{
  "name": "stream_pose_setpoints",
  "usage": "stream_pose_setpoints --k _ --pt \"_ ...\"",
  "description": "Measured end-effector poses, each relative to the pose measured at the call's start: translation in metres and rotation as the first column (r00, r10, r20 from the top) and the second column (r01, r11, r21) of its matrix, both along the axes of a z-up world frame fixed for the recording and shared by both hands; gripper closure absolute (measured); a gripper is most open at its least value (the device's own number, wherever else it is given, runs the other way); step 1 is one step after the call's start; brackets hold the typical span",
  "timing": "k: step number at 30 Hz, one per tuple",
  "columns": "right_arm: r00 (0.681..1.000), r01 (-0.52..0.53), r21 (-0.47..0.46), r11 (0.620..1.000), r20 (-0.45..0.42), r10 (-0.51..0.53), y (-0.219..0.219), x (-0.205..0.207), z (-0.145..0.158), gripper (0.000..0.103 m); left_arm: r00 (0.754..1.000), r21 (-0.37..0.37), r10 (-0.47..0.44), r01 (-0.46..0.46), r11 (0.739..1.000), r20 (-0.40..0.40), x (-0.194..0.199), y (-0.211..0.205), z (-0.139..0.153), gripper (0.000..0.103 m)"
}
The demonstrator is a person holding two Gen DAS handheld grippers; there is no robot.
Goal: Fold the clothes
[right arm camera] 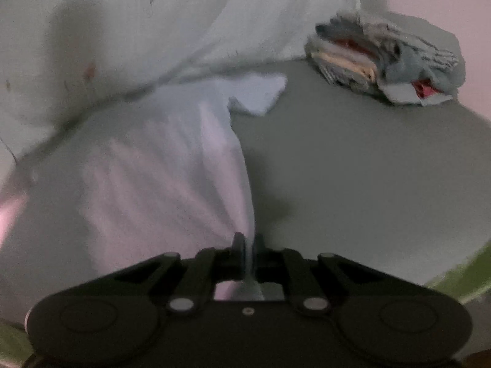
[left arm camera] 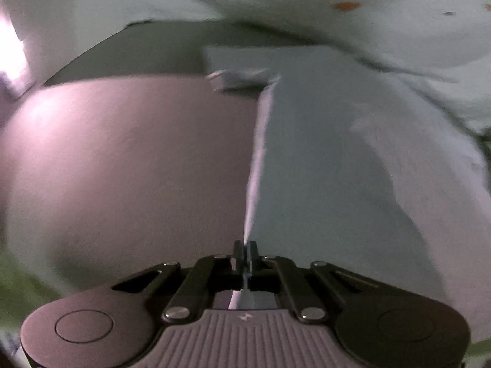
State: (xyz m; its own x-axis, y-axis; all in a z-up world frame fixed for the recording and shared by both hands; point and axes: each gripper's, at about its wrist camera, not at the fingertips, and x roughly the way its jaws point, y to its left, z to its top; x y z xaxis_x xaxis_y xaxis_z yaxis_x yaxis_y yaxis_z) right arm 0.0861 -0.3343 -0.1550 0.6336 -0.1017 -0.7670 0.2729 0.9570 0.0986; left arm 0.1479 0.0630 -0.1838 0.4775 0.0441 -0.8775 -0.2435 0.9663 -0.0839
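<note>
Left gripper (left arm camera: 245,256): jaws together, clamped on a thin edge of the pale shirt (left arm camera: 322,159); the pinched hem runs away from the fingertips as a taut ridge toward the far side of the bed (left arm camera: 172,58). Fabric falls away on both sides of that ridge, lit pinkish on the left, grey-blue on the right.

Right gripper (right arm camera: 249,245): jaws together, clamped on another edge of the same shirt (right arm camera: 172,159). Creases fan out from the pinch. A short sleeve (right arm camera: 260,95) lies flat on the bed surface beyond, near the far edge.

Shirt position: mid-bed, partly lifted at both held edges, the rest resting on the grey sheet. A crumpled white sheet (right arm camera: 122,30) with small coloured marks is banked along the far edge, touching the shirt's far side.

Far right corner of the bed: stack of folded clothes (right arm camera: 383,61), well apart from the shirt.

Progress, judged: some items appear done (the stack). This shirt is early in its fold: both edges gripped, sleeve still spread, no visible fold laid yet. Left: carry edges over, flatten, stack. Frames blurred; detail limited.
</note>
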Motion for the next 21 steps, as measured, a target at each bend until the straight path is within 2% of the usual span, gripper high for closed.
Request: stream_pose_setpoints --k 2,3,4,5,6,7,9,11,12,13,16,18,21 --pt "0.997 -0.019 -0.045 0.999 -0.082 0.016 0.002 0.002 -0.015 0.093 0.998 0.012 0.031 -0.03 0.999 -0.06 -0.004 0.005 -0.016 0.096" --pt "0.996 -0.026 -0.048 0.999 -0.088 0.022 0.002 0.001 -0.017 0.091 0.996 0.004 0.039 -0.038 0.999 -0.076 -0.007 0.008 -0.02 0.094" --pt "0.997 -0.027 -0.036 0.999 -0.071 0.025 0.003 -0.001 -0.014 0.08 0.996 -0.01 0.049 -0.05 0.999 -0.078 -0.013 0.01 -0.02 0.091" --pt "0.999 -0.026 -0.02 0.999 -0.04 0.025 0.003 -0.006 -0.009 0.059 0.996 -0.034 0.061 -0.063 0.997 -0.064 -0.02 0.013 -0.018 0.082" --pt "1.0 -0.024 -0.007 1.0 -0.007 0.024 0.004 -0.009 -0.004 0.049 0.996 -0.061 0.07 -0.073 0.996 -0.048 -0.026 0.015 -0.016 0.072" --pt "0.999 -0.024 0.001 1.0 0.024 0.024 0.005 -0.013 0.001 0.041 0.996 -0.082 0.077 -0.08 0.993 -0.033 -0.032 0.016 -0.014 0.069" --pt "0.997 -0.04 0.009 0.999 0.061 0.039 0.01 -0.01 0.004 0.038 0.997 -0.092 0.079 -0.08 0.993 -0.012 -0.039 0.012 -0.009 0.059" --pt "0.993 -0.069 0.013 0.998 0.095 0.067 0.02 -0.003 0.005 0.019 0.998 -0.073 0.06 -0.061 0.996 -0.006 -0.04 0.005 -0.009 0.051" --pt "0.99 -0.088 0.02 0.996 0.11 0.085 0.025 0.001 0.004 0.015 0.999 -0.066 0.049 -0.049 0.997 -0.003 -0.042 0.002 -0.008 0.046" --pt "0.987 -0.114 0.034 0.993 0.12 0.109 0.034 0.008 0.003 0.004 0.999 -0.059 0.038 -0.038 0.998 0.001 -0.045 -0.001 -0.008 0.044" --pt "0.97 -0.206 0.107 0.973 0.15 0.189 0.062 0.027 -0.002 0.0 1.0 -0.073 0.016 -0.014 0.997 0.027 -0.053 -0.008 0.003 0.038" --pt "0.956 -0.27 0.157 0.95 0.161 0.245 0.083 0.04 -0.008 0.0 0.998 -0.064 -0.003 0.007 0.998 0.058 -0.055 -0.009 0.011 0.025" --pt "0.94 -0.329 0.186 0.926 0.153 0.303 0.117 0.058 -0.017 0.0 0.997 -0.049 -0.02 0.024 0.999 0.08 -0.049 -0.003 0.017 0.02"
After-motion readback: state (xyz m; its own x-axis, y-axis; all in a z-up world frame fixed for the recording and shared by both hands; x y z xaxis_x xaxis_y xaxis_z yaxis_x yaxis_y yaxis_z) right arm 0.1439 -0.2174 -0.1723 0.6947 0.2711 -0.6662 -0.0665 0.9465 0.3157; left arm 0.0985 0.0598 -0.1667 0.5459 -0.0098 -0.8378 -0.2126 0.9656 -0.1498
